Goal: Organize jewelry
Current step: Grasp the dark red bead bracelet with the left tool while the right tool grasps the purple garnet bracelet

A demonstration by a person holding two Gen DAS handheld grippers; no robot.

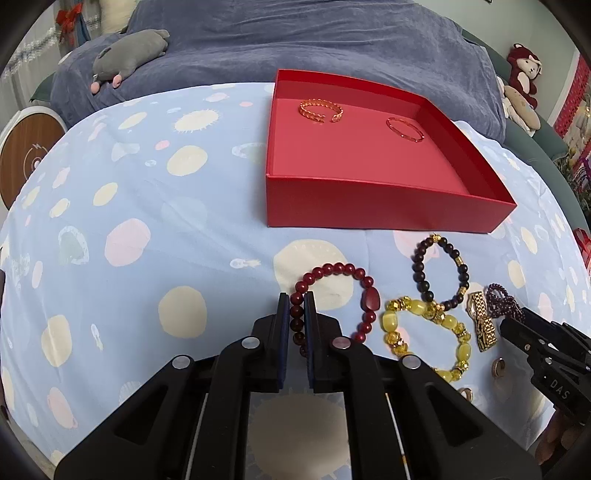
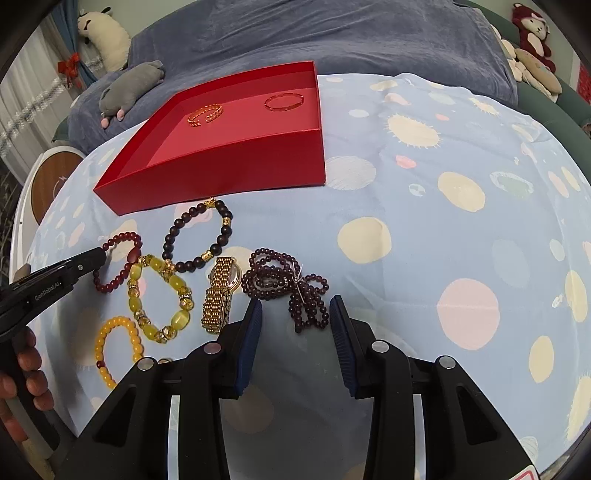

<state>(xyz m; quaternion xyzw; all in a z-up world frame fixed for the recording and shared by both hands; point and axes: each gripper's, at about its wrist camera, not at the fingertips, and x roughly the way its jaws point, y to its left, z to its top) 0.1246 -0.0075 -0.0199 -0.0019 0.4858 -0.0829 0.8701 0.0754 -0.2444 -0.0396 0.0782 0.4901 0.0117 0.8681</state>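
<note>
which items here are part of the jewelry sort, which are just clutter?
Job:
red box, two gold bangles already inside
red bead bracelet, pinched in left gripper
dark bead bracelet
yellow bracelet
orange bracelet
gold watch
purple beads, in front of open right gripper

Clutter:
grey plush
red monkey plush
white plush

A spotted blue bedsheet (image 1: 147,229) covers the bed. Beyond the sheet lies a dark blue blanket (image 1: 295,44), with a grey plush toy (image 1: 129,55) on its left part. Right of the blanket sits a red plush monkey (image 1: 522,72).
</note>
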